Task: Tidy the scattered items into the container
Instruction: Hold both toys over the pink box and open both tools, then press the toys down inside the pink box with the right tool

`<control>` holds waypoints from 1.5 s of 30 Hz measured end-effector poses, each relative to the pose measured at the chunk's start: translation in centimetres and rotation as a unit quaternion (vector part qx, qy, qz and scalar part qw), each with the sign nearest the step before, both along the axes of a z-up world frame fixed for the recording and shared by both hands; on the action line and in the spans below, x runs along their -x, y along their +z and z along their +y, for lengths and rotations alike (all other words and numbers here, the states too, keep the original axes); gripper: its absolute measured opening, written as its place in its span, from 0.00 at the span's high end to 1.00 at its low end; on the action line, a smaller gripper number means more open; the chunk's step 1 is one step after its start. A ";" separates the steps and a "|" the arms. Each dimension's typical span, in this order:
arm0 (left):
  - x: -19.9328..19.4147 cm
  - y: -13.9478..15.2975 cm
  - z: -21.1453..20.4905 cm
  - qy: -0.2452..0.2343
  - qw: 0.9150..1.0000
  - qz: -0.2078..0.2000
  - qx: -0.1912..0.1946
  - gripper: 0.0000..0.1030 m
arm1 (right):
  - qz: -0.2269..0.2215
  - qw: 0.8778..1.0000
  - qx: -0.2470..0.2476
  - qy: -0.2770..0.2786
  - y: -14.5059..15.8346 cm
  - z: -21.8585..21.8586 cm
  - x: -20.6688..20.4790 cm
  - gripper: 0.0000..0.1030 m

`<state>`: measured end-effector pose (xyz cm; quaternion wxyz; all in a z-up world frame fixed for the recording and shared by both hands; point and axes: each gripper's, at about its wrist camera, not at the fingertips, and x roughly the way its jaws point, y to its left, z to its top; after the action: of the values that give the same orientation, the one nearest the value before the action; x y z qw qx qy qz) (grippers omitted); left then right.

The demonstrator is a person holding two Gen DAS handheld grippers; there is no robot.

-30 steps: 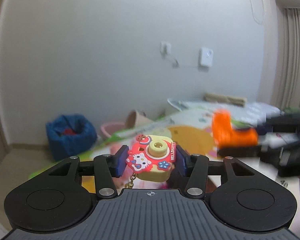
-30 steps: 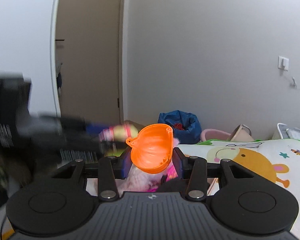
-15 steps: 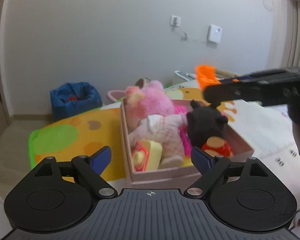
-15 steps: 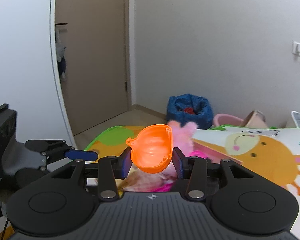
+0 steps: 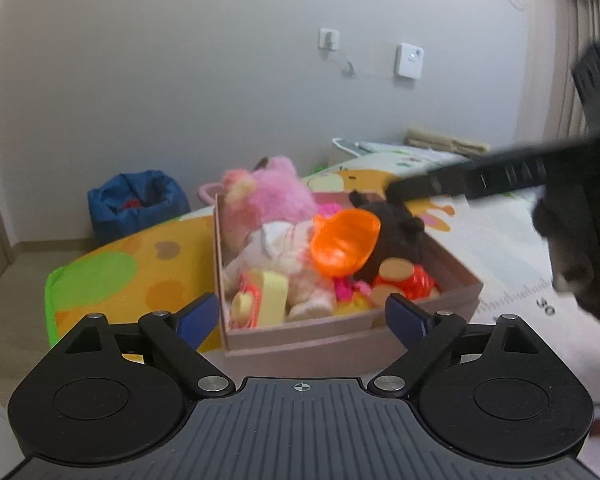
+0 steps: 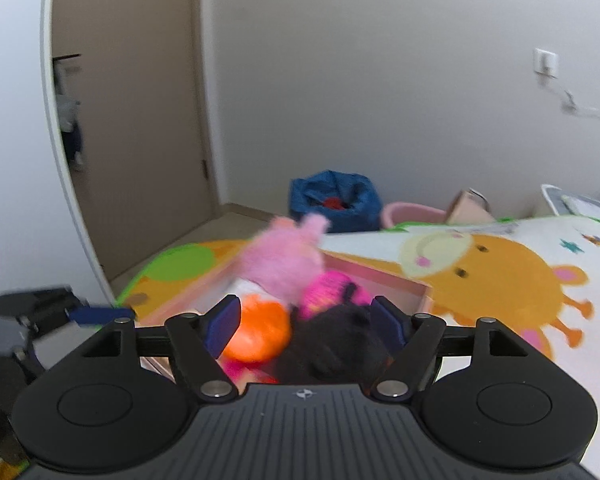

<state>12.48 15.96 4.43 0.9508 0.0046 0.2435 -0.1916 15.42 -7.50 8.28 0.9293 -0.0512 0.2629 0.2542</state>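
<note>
A pinkish cardboard box [image 5: 340,330] sits on the play mat and holds a pink plush doll [image 5: 276,200], a black plush [image 5: 400,228], the yellow and red toy camera [image 5: 260,296] and an orange plastic cup [image 5: 344,242] lying on the pile. My left gripper [image 5: 300,316] is open in front of the box's near wall, with nothing between its fingers. My right gripper [image 6: 306,322] is open just above the box [image 6: 380,280]; the orange cup [image 6: 256,334] lies loose below its left finger, beside the black plush [image 6: 332,344] and pink doll [image 6: 284,260].
The box rests on a colourful play mat [image 5: 112,276] with a giraffe print [image 6: 488,276]. A blue bag [image 5: 134,204] and a pink tub [image 6: 414,214] stand by the wall. A door [image 6: 136,128] is at the left. The other gripper's arm [image 5: 500,174] reaches in from the right.
My left gripper let go of the toy camera into the box a second ago and stays open. My right gripper has just opened, and the orange cup now lies in the box.
</note>
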 end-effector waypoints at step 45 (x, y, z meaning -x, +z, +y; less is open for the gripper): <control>-2.5 -1.8 0.4 0.223 0.968 -0.049 0.105 0.06 | -0.059 0.970 0.229 -0.050 -2.7 -1.7 -4.0 0.00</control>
<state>14.93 16.32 2.64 0.9754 -0.1406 0.1699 0.0015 19.41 -9.21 5.58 0.9184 -0.2641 0.2608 0.1370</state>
